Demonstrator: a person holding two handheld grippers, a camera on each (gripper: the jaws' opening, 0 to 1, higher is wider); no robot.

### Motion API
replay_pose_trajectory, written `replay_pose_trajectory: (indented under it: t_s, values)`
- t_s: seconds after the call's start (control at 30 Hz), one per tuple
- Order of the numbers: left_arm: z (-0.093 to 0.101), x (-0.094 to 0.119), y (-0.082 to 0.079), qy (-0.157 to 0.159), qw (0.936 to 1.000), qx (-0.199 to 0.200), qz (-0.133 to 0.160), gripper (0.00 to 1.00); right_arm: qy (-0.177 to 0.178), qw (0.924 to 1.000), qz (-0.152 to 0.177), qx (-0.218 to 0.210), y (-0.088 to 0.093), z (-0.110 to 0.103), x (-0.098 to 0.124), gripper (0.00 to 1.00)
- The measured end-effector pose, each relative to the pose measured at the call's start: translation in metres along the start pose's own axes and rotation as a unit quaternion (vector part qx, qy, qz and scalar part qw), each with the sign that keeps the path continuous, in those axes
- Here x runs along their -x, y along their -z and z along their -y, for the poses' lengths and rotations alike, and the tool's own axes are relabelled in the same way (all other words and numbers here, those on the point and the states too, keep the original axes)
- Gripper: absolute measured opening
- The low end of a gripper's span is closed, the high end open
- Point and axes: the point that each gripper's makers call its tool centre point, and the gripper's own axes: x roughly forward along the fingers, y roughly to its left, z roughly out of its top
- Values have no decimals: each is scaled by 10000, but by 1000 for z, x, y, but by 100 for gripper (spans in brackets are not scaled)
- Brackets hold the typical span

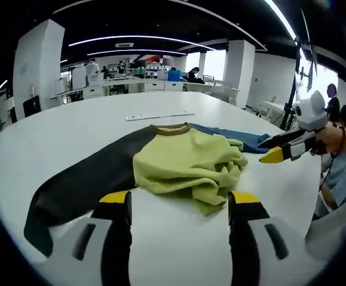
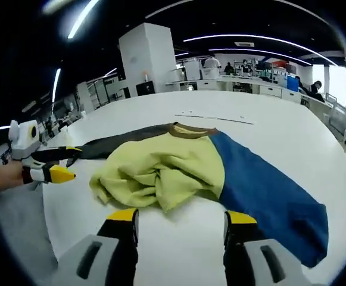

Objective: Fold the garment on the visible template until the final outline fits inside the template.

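Well, I saw garment (image 1: 184, 164) bunched on white table (image 1: 71, 131), yellow-green body crumpled mid-view, dark sleeve toward 8 o'clock, blue sleeve toward 2. My left gripper (image 1: 178, 205) stood wide apart, gripping nothing, just short of cloth. Right gripper (image 2: 181, 219) likewise spread, empty; in left gripper view it hung at 3 o'clock.

garment (image 1: 184, 164) bunched, underside hidden; far desks (image 1: 131, 80) too small.

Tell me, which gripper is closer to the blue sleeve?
Right. The right gripper sits beside the blue sleeve; the left gripper is across the garment, by the dark sleeve.
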Motion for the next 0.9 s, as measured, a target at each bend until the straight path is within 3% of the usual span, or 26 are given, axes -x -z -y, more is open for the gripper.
replay_pose_trajectory:
  t_s: [0.5,0.9]
  values:
    - [33,-32,14,291,9993,242,-41,28,-98,9998,189,-66,0,-15,-34,21]
    - [34,-41,30,339,9976,517,-302,0,-50,9994,277,-194,-1,-14,-43,0]
